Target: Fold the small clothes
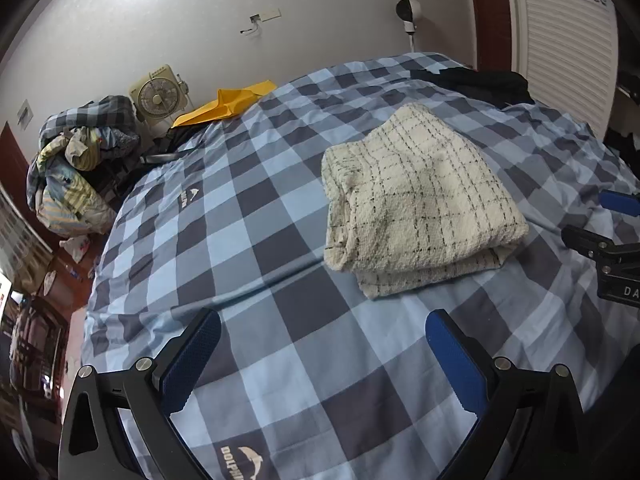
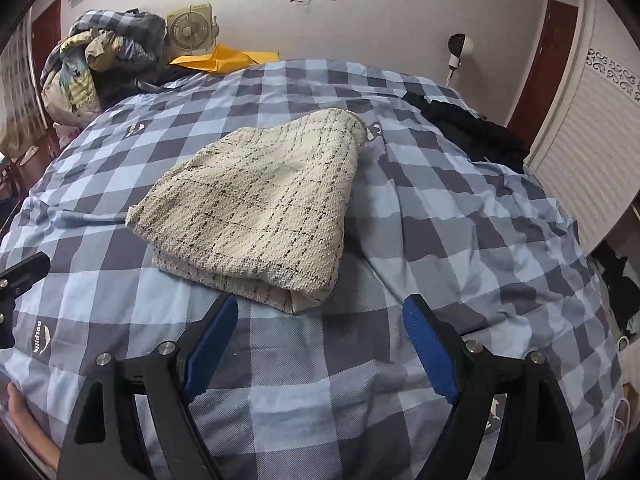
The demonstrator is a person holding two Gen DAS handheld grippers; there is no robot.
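A cream garment with thin black check lines [image 1: 420, 196] lies folded in a thick stack on the blue checked bed cover [image 1: 240, 240]. It also shows in the right wrist view [image 2: 264, 212]. My left gripper [image 1: 324, 332] is open and empty, a little in front and to the left of the garment. My right gripper [image 2: 320, 320] is open and empty, just short of the garment's near folded corner. The right gripper also shows at the right edge of the left wrist view [image 1: 612, 236].
A black garment [image 2: 476, 132] lies at the bed's far right corner. A yellow envelope [image 2: 224, 60], a small fan [image 2: 190, 28] and a heap of bedding and clothes [image 2: 100, 56] sit at the far left. A white louvred door [image 2: 588, 152] stands to the right.
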